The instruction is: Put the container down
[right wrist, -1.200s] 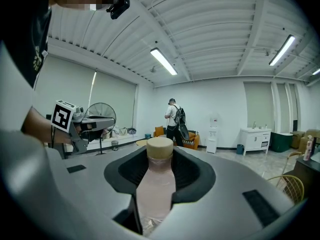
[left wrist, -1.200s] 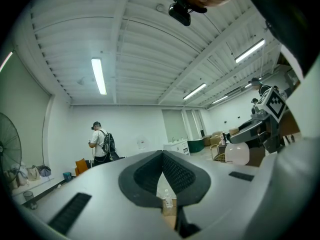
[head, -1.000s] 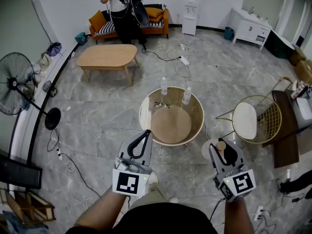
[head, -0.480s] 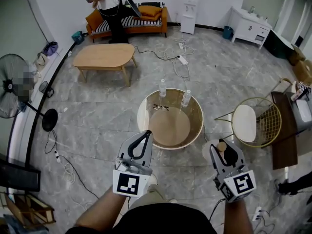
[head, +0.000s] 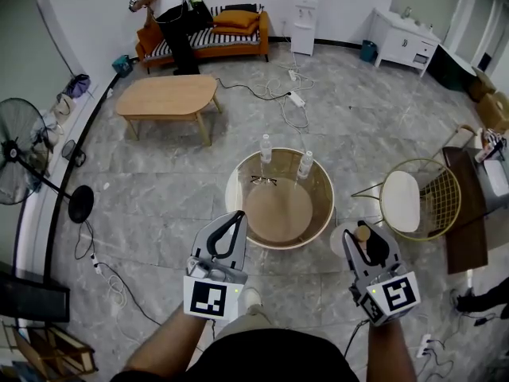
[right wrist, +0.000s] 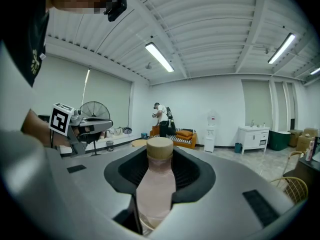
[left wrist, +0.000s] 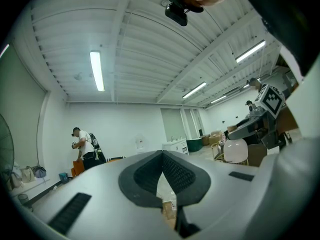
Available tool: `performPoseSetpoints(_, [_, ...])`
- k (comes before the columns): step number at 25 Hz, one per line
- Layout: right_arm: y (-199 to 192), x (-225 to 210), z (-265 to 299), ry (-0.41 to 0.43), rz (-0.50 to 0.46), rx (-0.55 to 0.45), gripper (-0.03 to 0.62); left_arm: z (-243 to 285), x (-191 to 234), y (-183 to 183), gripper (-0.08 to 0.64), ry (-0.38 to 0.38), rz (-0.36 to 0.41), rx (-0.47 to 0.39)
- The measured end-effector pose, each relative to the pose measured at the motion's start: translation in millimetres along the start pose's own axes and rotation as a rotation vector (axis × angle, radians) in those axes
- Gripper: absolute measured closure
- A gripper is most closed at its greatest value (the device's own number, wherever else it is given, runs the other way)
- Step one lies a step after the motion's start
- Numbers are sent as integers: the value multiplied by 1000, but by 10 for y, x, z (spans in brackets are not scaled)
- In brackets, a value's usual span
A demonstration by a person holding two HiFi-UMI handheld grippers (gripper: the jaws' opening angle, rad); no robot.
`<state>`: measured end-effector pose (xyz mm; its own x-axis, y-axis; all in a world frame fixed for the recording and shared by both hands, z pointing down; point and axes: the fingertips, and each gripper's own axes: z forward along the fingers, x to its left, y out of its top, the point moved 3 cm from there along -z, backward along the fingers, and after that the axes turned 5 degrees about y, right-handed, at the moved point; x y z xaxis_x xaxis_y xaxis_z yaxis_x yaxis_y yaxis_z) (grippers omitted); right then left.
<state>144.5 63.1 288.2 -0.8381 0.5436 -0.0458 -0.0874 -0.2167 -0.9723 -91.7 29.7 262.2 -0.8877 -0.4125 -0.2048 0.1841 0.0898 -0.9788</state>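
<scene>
While the container [right wrist: 158, 189] stands upright in the right gripper [head: 366, 243], jaws clamped wide round its neck, it's up in the air w/ only marble floor [head: 159, 189] below. Long axis vertical, cap on top.

The round table [head: 232, 191] lies just ahead and to the left of that claw, so the right hand is the one to set it down. The left gripper [left wrist: 162, 156] is pinched together on nothing, level beside the other and nearer the table rim.

Container: pale pink, translucent, bulbous belly narrowing to the neck, tan cap, prob. wood or cork, hard to say.

Table: cream rim, what looks like a glass top over a wooden shelf. Two water bottles [head: 266, 147] and a pair of glasses [head: 262, 180] sit on the far side, and the near half looks free.
</scene>
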Motion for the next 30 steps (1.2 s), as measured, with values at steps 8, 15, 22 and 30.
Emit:
performPoseSetpoints(8, [115, 32, 346, -19, -10, -20, 442, 184, 287, -76, 549, -19, -4, -3])
performPoseSetpoints(15, [251, 32, 715, -30, -16, -34, 442, 434, 593, -119, 549, -29, 4, 0])
performPoseSetpoints(22, [418, 73, 1047, -45, -39, -35, 442, 577, 907, -92, 549, -27, -24, -36])
performPoseSetpoints(30, [378, 191, 1100, -52, -49, -9, 442, 549, 987, -226, 549, -46, -34, -39])
